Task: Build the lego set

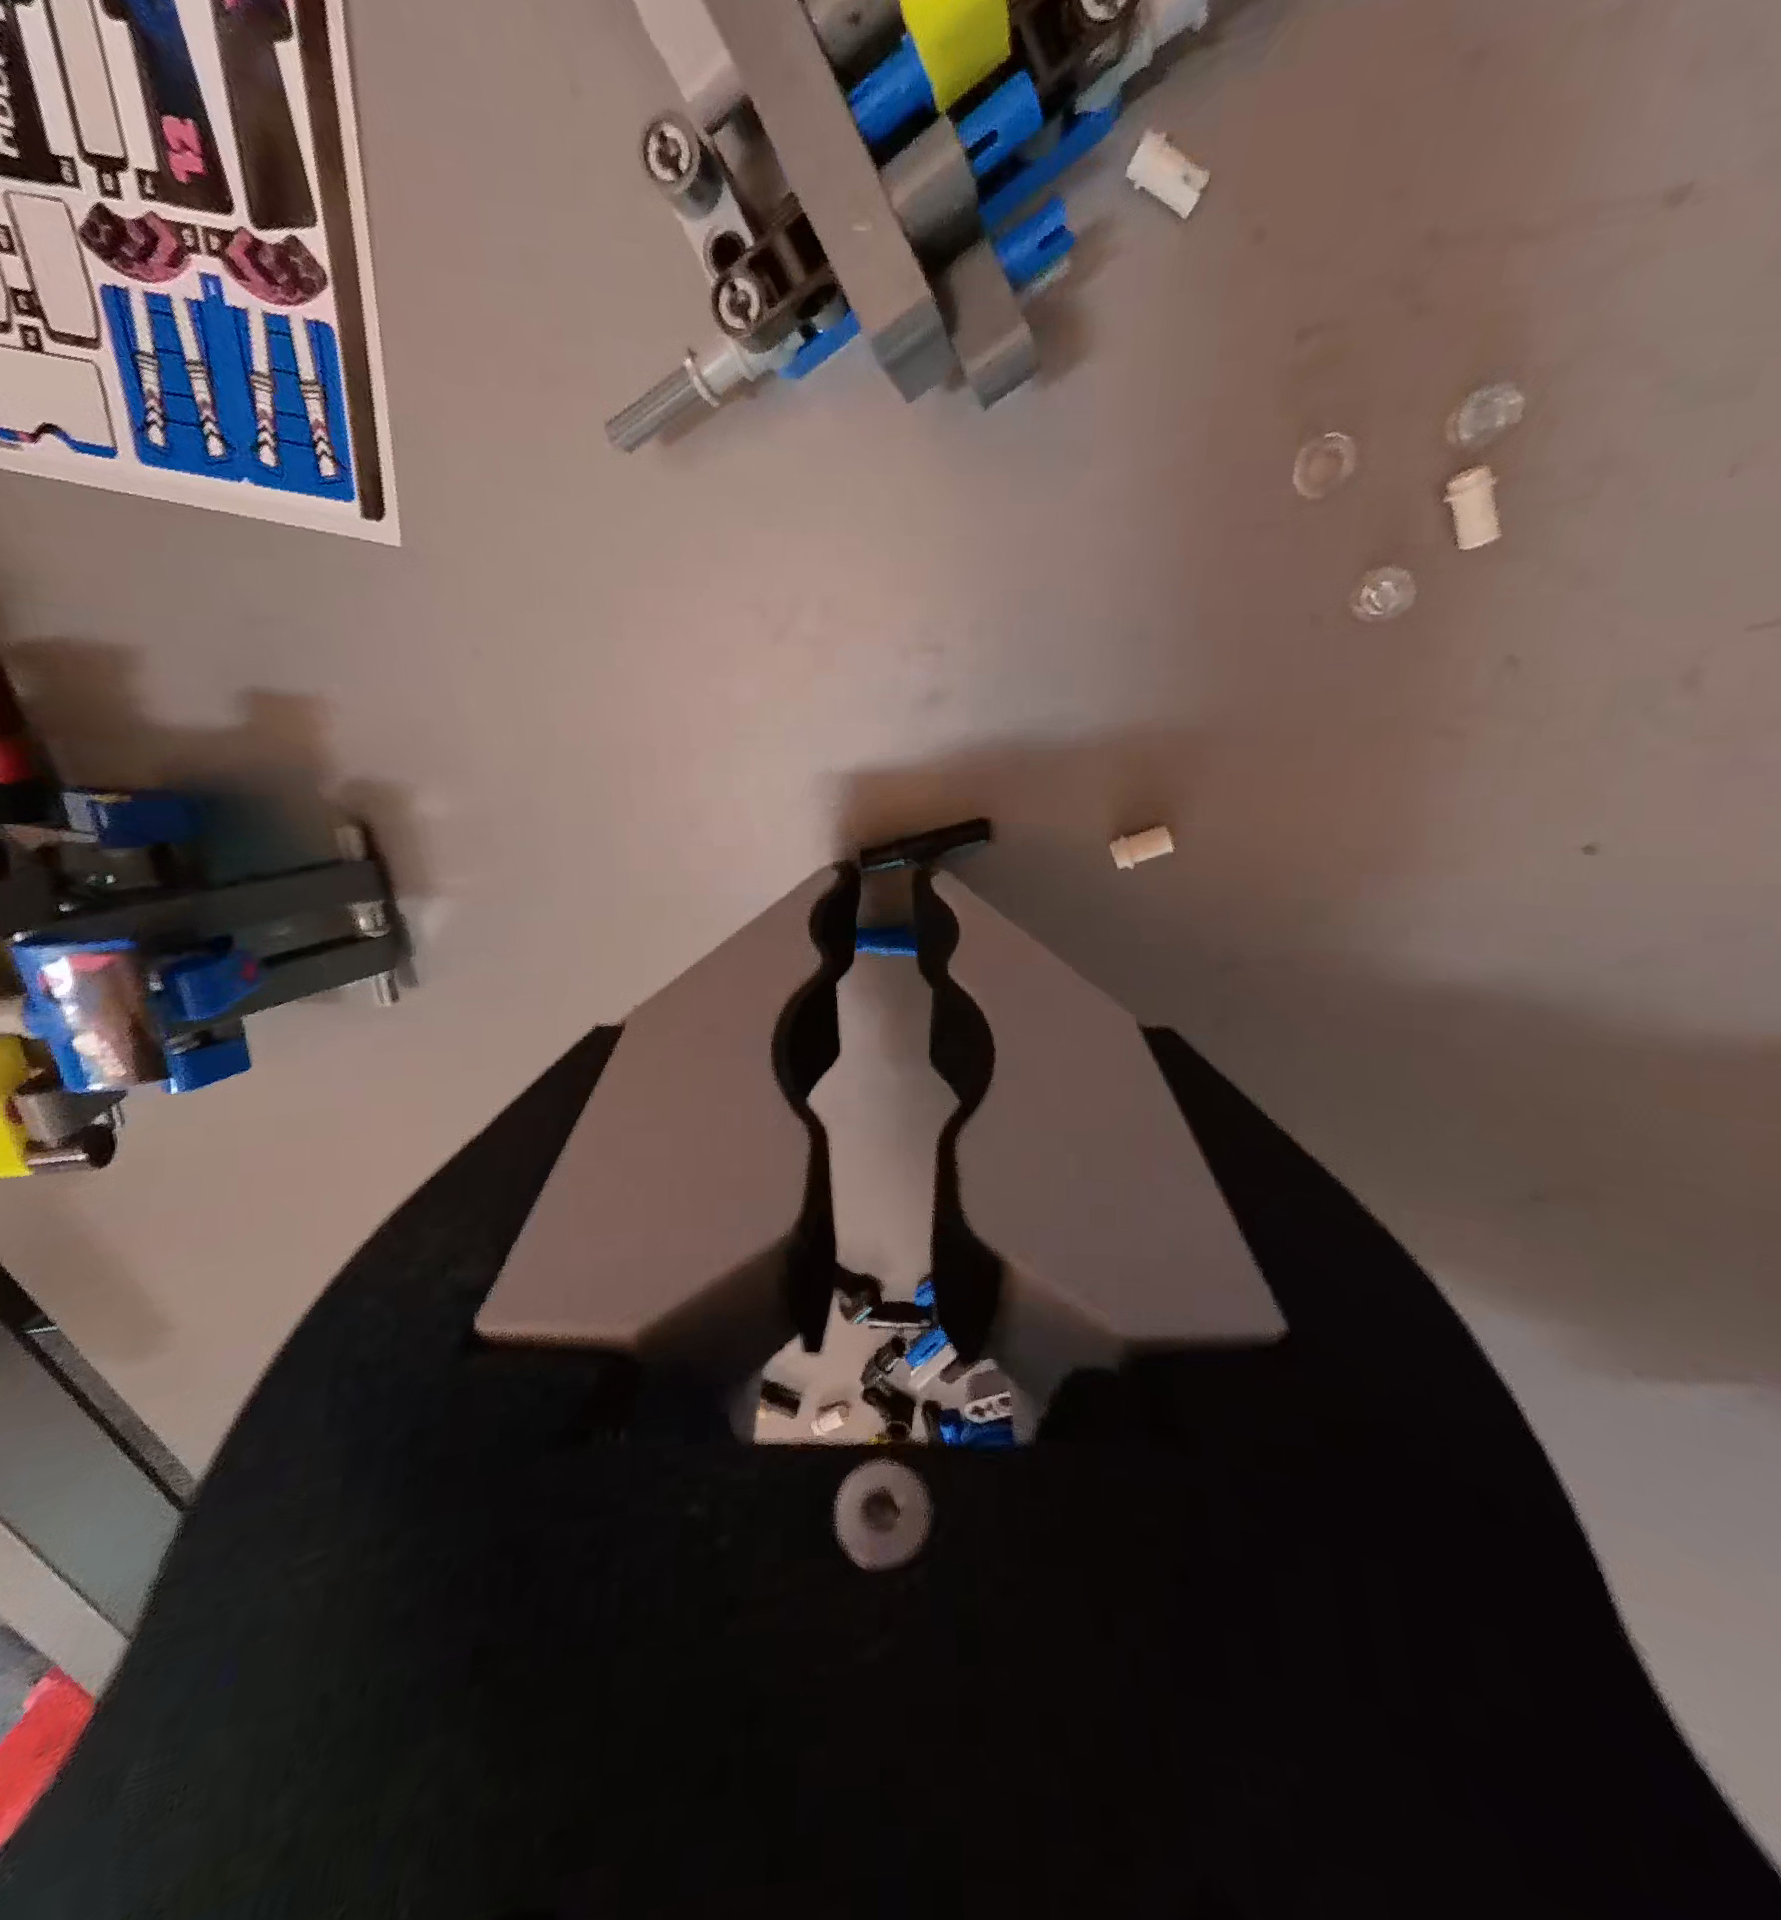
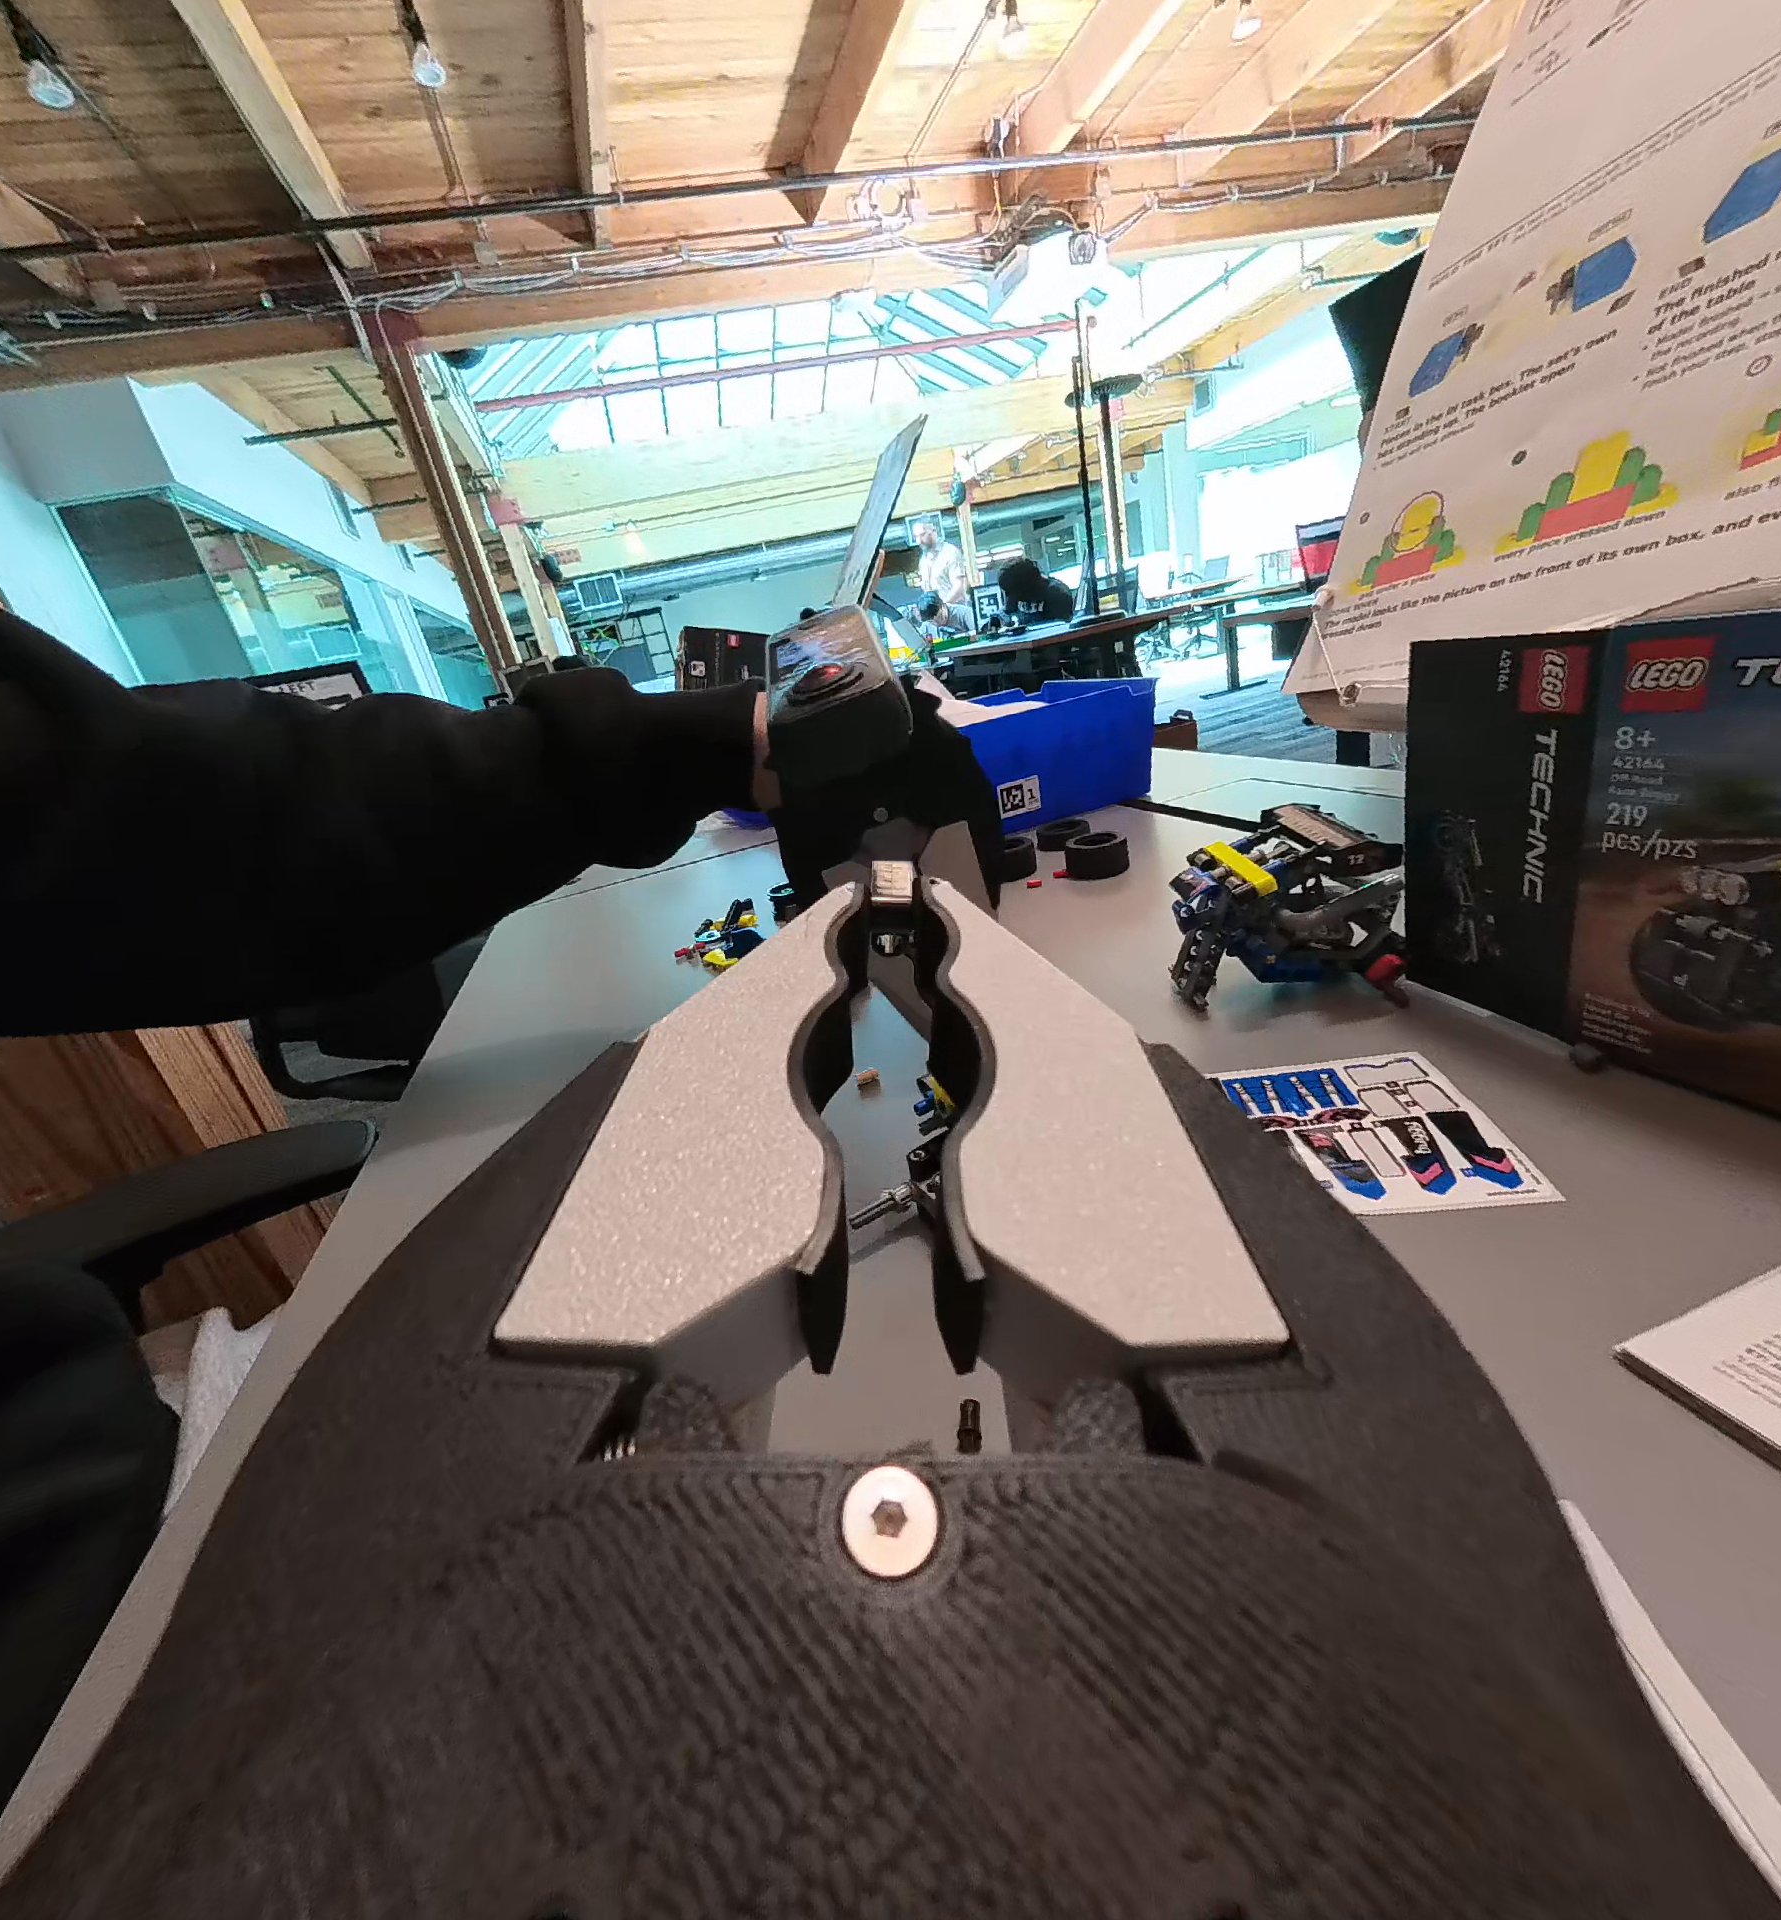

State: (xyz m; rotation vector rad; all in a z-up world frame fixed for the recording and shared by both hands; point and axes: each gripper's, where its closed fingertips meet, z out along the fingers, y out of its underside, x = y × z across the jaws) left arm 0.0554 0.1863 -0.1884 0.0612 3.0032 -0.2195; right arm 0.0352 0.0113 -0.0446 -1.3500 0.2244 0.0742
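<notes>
In the left wrist view my left gripper (image 1: 888,878) points down at the grey table (image 1: 657,644) and is shut on a small piece, a black pin (image 1: 925,840) with a blue part (image 1: 884,940) between the fingers. In the right wrist view my right gripper (image 2: 891,896) is shut on a small grey piece (image 2: 891,881) held above the table. Just beyond it a black-sleeved arm (image 2: 346,810) holds the left gripper's body (image 2: 839,717). A grey, blue and yellow assembly (image 1: 896,197) lies at the top. The partly built buggy (image 2: 1291,904) stands by the Lego box (image 2: 1634,831).
A sticker sheet (image 1: 159,260) lies top left, and another sub-assembly (image 1: 86,966) lies at the left edge. Small white pieces (image 1: 1140,847) and clear round studs (image 1: 1322,462) lie to the right. A blue bin (image 2: 1062,748), tyres (image 2: 1094,852), loose pieces (image 2: 720,935) and a booklet (image 2: 1759,1371) are on the table. Spacing between my two grippers at the tips: around 25 cm. My right tips are about 25 cm from the partly built buggy (image 2: 1291,904), my left tips only 15 cm.
</notes>
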